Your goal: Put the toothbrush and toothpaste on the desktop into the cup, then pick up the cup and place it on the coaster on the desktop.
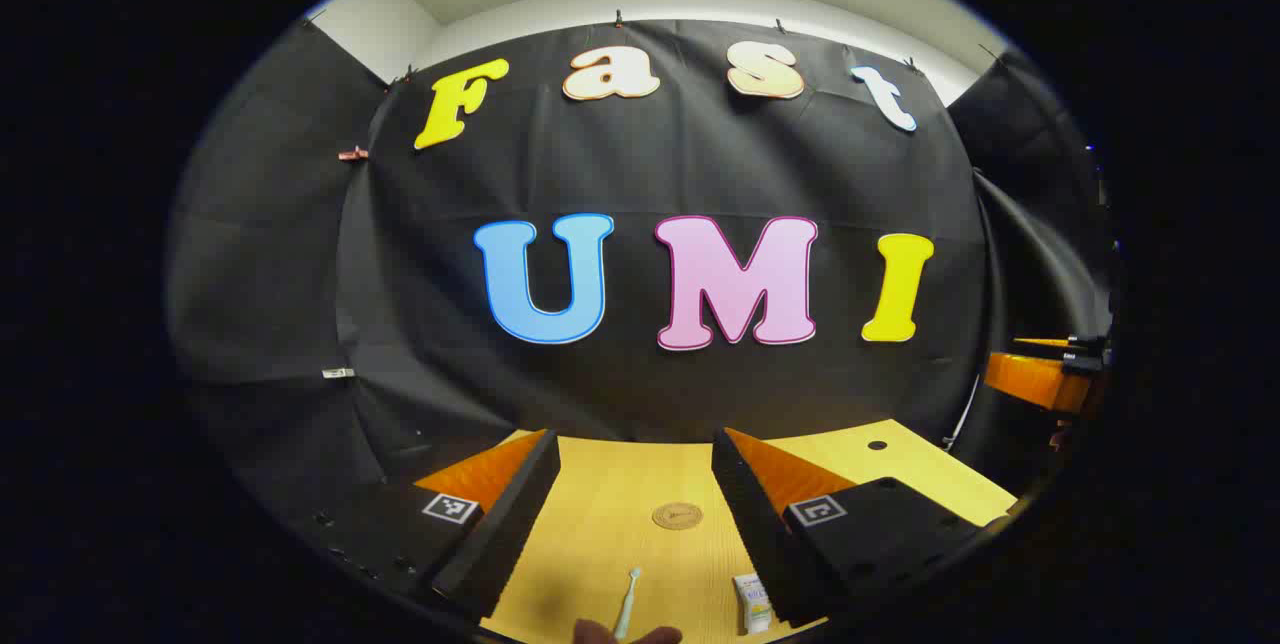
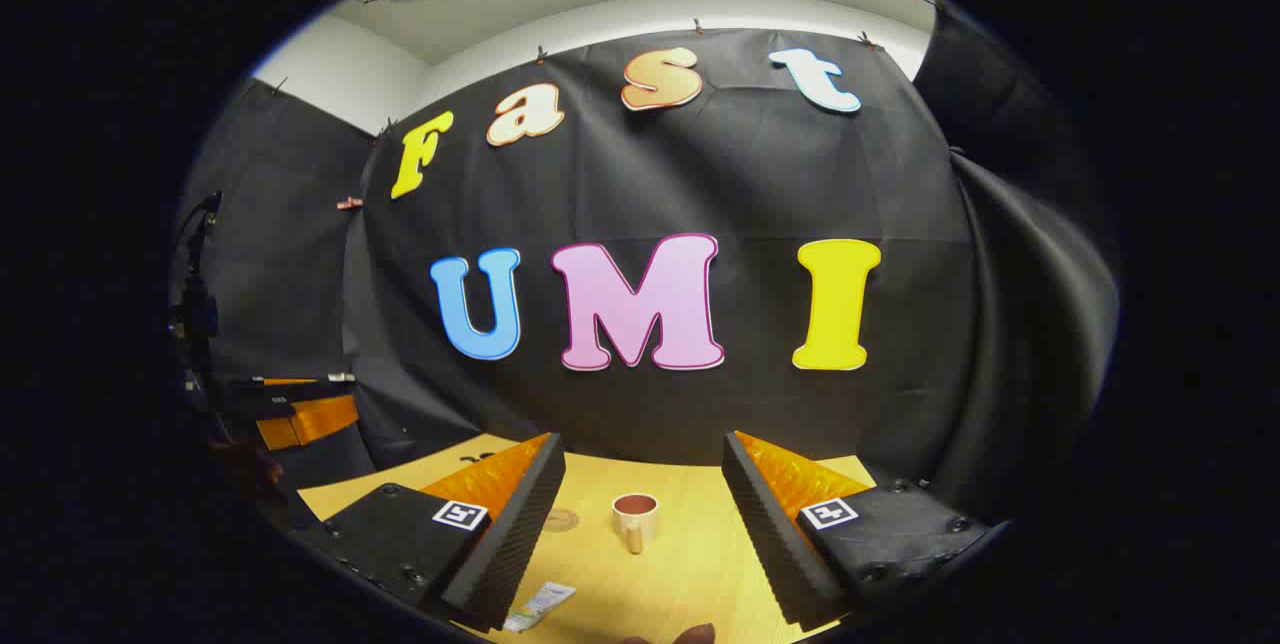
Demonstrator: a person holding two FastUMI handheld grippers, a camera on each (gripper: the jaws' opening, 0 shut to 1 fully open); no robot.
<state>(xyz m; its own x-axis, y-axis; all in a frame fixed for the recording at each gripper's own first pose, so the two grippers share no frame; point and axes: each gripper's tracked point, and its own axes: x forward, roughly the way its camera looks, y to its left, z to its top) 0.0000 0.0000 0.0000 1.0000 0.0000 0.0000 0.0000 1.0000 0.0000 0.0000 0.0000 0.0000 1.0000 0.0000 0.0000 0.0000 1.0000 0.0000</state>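
Note:
In the left gripper view my left gripper (image 1: 635, 454) hangs open over the yellow wooden desktop (image 1: 600, 544), with nothing between its fingers. A round cork coaster (image 1: 677, 515) lies ahead between them. Nearer me lie a pale toothbrush (image 1: 628, 602) and, beside the right finger, the white toothpaste (image 1: 752, 602). In the right gripper view my right gripper (image 2: 642, 449) is also open and empty. A cream cup (image 2: 635, 516) with a brown inside stands upright ahead between its fingers. The toothpaste (image 2: 540, 604) lies by the left finger, and the coaster (image 2: 560, 520) peeks from behind it.
The desktop ends at the black cloth wall (image 1: 640, 174) just behind the coaster. A small dark hole (image 1: 877, 445) marks the desktop's far right. The right gripper (image 1: 1040, 379) shows at the left gripper view's right edge; the left gripper (image 2: 300, 419) at the other view's left edge.

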